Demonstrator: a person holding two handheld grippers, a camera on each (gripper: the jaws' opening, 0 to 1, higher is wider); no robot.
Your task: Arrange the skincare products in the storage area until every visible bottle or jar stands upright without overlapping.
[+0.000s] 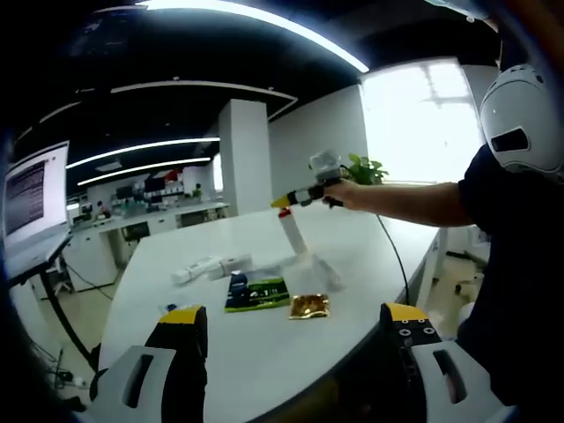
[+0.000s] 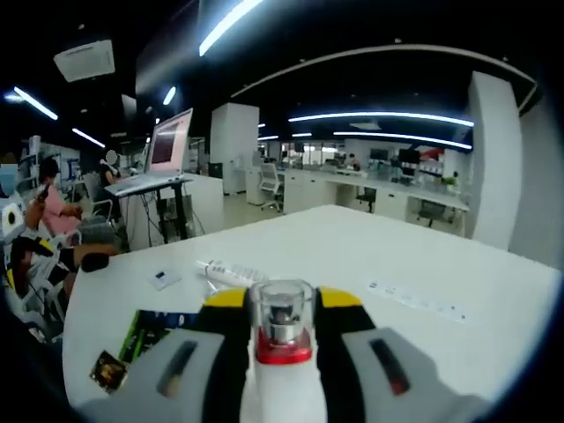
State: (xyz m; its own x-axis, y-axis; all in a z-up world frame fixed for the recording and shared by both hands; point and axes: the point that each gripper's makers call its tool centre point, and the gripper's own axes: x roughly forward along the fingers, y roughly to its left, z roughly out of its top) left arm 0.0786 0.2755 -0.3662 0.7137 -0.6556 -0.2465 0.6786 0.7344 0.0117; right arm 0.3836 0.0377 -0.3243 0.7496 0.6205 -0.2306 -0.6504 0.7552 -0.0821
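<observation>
Barely underway: right tongs [image 2: 280, 339] pinching 1 clear-capped bottle [image 2: 282, 322], held above the white worktop [image 1: 264, 344]; left tongs [image 1: 295, 330] spread, holding nothing. Remaining: 1 white tube [image 1: 210, 267] lying flat beside green packet [image 1: 256, 293] and gold sachet [image 1: 309, 306].

Table [image 1: 264, 352]: smooth white top, matt with a faint sheen, looks laminate. Left gripper [image 1: 295, 339]: jaws of matt grey-white plastic with yellow plastic tips, black parts between them. Ahead of those jaws, a gold sachet [image 1: 309, 306], shiny and crinkled, foil-like; just beside it a dark green packet [image 1: 256, 293], glossy printed film. Further out, a white tube [image 1: 209, 267], smooth plastic. Right gripper [image 2: 282, 339]: same matt grey plastic and yellow tips, clamped on a white bottle [image 2: 280, 352] with a clear glossy plastic cap over a red collar; the body looks smooth plastic.
</observation>
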